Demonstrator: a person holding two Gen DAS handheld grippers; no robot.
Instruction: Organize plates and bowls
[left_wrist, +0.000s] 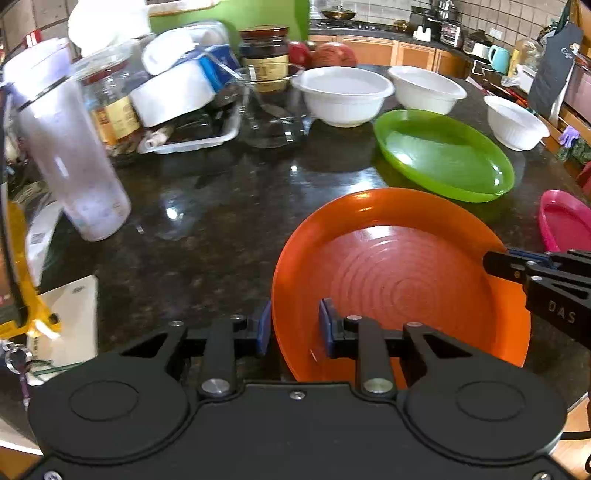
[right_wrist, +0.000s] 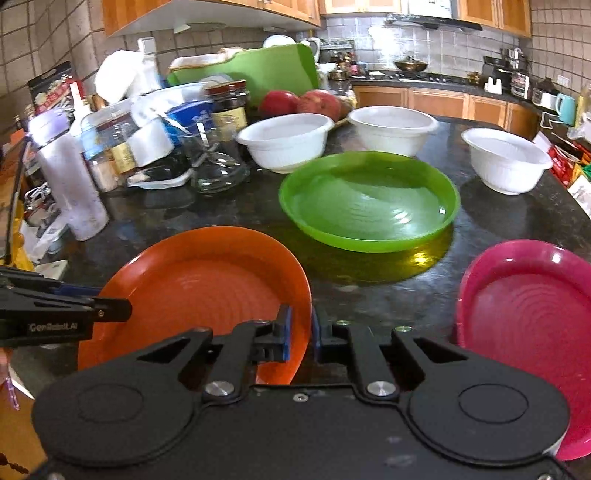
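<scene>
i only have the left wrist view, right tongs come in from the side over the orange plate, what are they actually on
Observer: The right tongs straddle the right-hand rim of the orange plate, one pad inside and one outside, close to the rim. I cannot tell if they pinch it.
Operator: pink thing at my right edge is cut off, what is it
Observer: It is a pink plate, ridged like the orange one, with nothing in it.
Operator: touching the orange one?
Observer: No, a strip of dark counter shows between them.
</scene>
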